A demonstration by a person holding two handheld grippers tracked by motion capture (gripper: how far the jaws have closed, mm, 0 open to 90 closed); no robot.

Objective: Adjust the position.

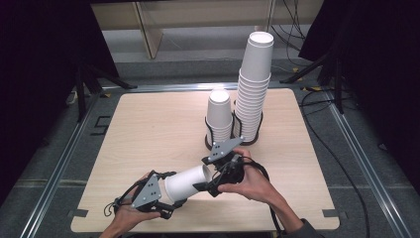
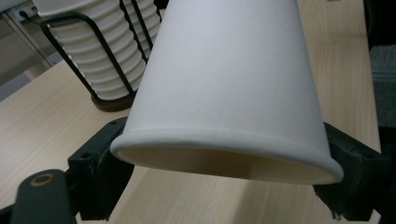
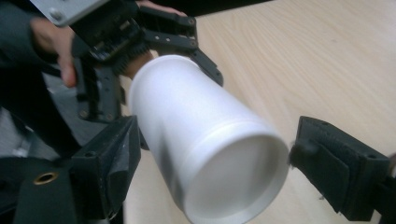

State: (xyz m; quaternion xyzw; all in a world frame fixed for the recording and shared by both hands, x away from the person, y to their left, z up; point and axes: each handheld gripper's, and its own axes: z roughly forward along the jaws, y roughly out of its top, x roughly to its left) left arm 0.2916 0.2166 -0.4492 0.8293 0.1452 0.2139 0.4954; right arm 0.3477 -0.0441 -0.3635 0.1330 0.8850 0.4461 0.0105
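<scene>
A white paper cup (image 1: 185, 182) lies level above the table's near edge. My left gripper (image 1: 171, 192) is shut on its wide rim end; in the left gripper view both black jaws press the cup (image 2: 224, 93) at the rim. My right gripper (image 1: 203, 174) is open around the cup's base end. In the right gripper view the recessed base of the cup (image 3: 205, 144) points at the camera, and a gap shows between it and the right-hand jaw. The left gripper (image 3: 140, 37) holds the far end there.
Two stacks of white cups stand in black wire holders at the table's far middle: a tall stack (image 1: 255, 84) and a shorter stack (image 1: 219, 114) to its left. The wooden table (image 1: 148, 124) is bare on the left. A stack in its holder (image 2: 93, 56) stands behind the cup.
</scene>
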